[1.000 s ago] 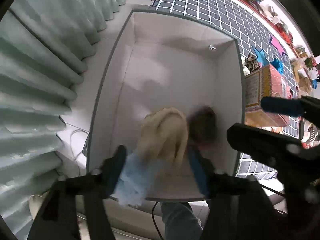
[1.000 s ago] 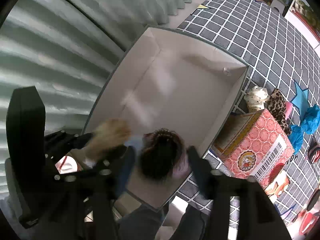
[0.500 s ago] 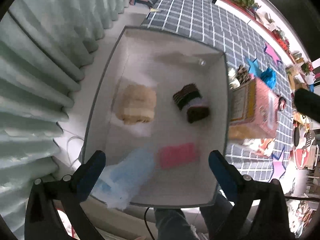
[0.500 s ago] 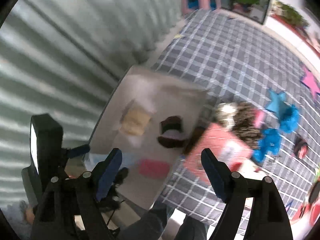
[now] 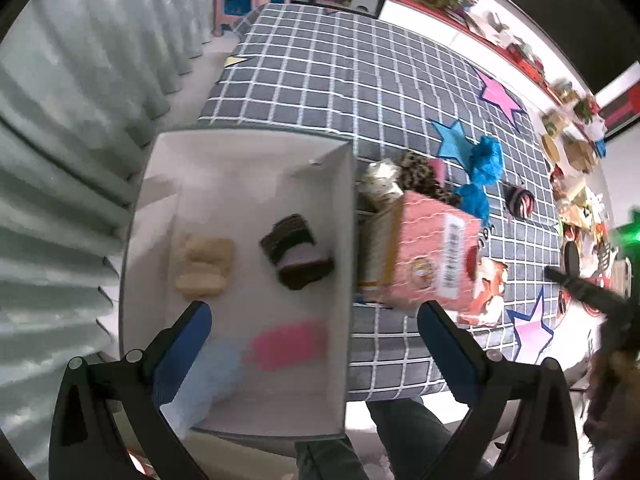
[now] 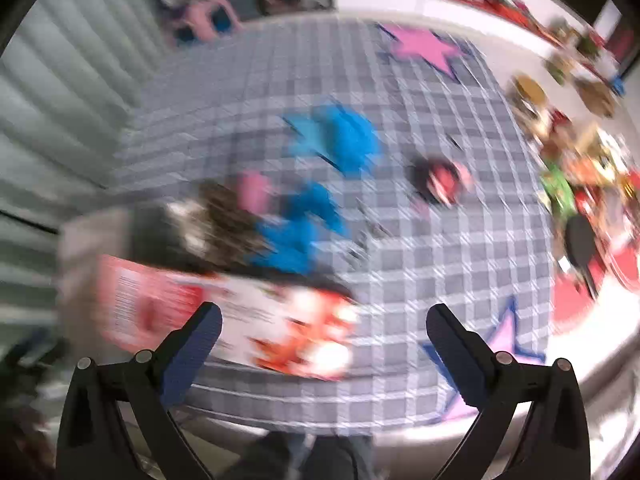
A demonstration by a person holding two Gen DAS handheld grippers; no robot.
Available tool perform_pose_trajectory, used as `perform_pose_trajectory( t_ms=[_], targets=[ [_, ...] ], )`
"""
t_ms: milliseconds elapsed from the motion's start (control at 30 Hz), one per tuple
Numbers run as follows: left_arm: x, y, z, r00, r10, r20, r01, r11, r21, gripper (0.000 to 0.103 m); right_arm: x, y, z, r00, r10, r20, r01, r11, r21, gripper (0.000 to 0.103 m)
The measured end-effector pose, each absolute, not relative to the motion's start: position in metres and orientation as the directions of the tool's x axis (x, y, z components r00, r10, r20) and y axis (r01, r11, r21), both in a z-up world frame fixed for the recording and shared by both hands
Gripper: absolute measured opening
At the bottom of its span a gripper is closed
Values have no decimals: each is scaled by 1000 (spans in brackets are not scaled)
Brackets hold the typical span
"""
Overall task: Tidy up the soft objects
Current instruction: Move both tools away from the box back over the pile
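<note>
In the left wrist view a white bin (image 5: 240, 152) holds a cream folded piece (image 5: 204, 266), a dark brown and purple one (image 5: 298, 250), a pink one (image 5: 288, 344) and a pale blue one (image 5: 208, 380). My left gripper (image 5: 314, 312) hangs open above the bin's near end with nothing between its fingers. My right gripper (image 6: 325, 314) is over the checked blanket (image 6: 420, 240), its jaws opening and empty. That view is blurred. Blue cloths (image 6: 348, 136) and a dark striped bundle (image 6: 438, 178) lie on the blanket beyond it.
A pink printed carton (image 5: 432, 260) stands against the bin's right wall, with a leopard-print piece (image 5: 420, 172) and a pale spotted one (image 5: 380, 180) behind it. Pleated curtains (image 5: 60, 160) run along the left. Cluttered shelves (image 5: 520, 60) line the far right. A person's legs (image 5: 320, 456) show below.
Both grippers let go of their pieces, which now lie in the bin, and opened wide. The left rose above the bin. The right swung away to the right, over the blanket.
</note>
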State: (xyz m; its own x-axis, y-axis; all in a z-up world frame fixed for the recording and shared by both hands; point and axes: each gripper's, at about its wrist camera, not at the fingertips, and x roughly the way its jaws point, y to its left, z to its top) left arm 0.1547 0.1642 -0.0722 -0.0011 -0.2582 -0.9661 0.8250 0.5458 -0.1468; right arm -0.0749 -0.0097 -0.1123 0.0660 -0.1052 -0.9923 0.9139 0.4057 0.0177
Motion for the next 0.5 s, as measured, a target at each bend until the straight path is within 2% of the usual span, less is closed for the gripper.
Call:
perform_pose_trajectory(
  t_ms=[133, 333, 500],
  targets=[
    [146, 147, -65, -1, -255, -967, 842, 521, -139, 103, -101, 9, -152, 8, -8, -1000, 915, 404, 4, 103],
    [131, 107, -54, 12, -256, -967, 876, 469, -113, 103, -99, 50, -201, -21, 153, -988, 867, 495, 59, 103],
    [113, 75, -51, 7, -241, -970, 900, 424, -99, 103, -92, 55, -221, -13, 188, -982, 867, 492, 83, 103]
  ],
)
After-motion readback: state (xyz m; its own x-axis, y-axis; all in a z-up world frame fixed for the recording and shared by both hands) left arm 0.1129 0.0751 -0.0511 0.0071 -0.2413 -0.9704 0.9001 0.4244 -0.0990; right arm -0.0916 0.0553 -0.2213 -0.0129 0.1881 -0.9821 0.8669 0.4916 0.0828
